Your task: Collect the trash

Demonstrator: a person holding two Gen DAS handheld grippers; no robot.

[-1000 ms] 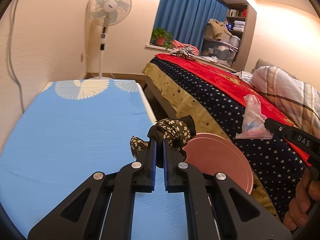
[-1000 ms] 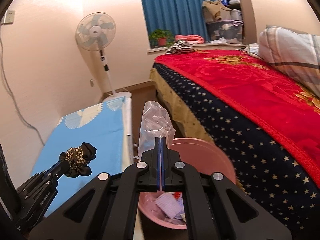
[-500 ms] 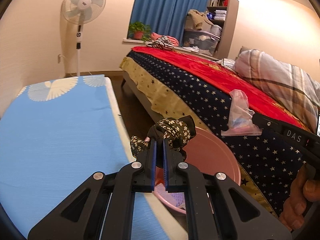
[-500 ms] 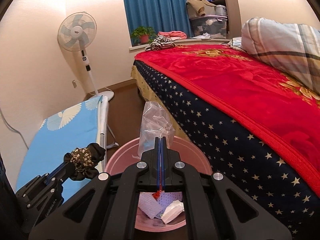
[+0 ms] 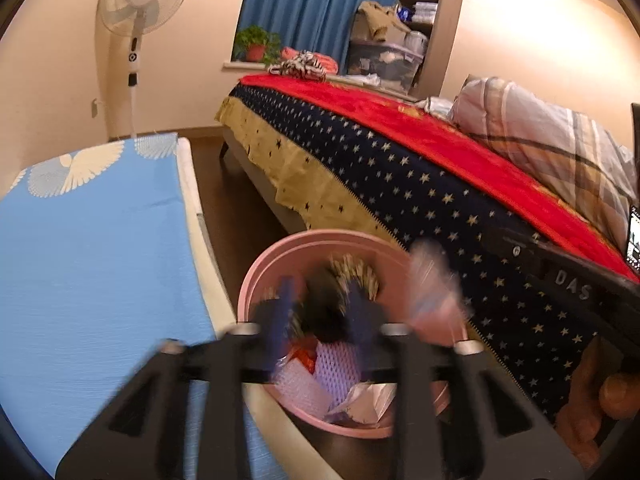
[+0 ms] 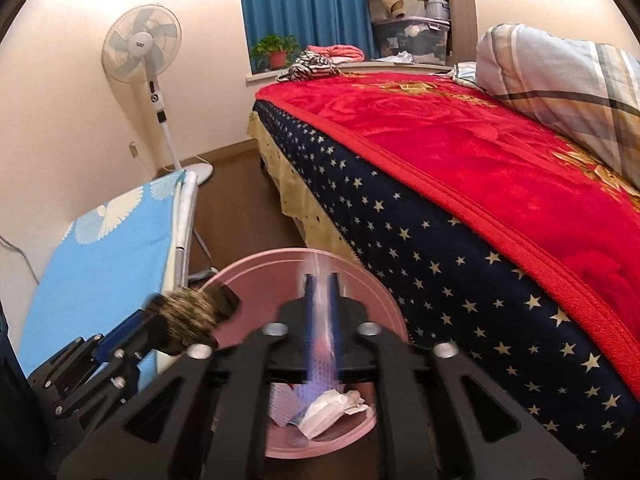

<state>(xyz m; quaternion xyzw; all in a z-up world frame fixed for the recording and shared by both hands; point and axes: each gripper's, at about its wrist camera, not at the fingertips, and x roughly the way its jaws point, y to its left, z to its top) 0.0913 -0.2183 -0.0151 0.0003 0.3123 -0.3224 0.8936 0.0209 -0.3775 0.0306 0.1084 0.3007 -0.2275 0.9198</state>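
Currently: left gripper (image 5: 320,312) spread wide, dark patterned scrunchie (image 5: 340,292) blurred between its fingers above pink bin (image 5: 256,280); right gripper (image 6: 320,312) parted, plastic bag (image 6: 320,276) slipping binward; releases apparently underway, bin part-filled.

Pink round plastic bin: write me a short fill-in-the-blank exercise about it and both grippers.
1. The pink round plastic bin stands on the floor between the blue padded board and the ____.
2. The left gripper has its fingers spread around a black ____-patterned scrunchie.
3. The clear plastic bag between the right gripper's fingers hangs over the ____.

Missing words: bed; gold; bin
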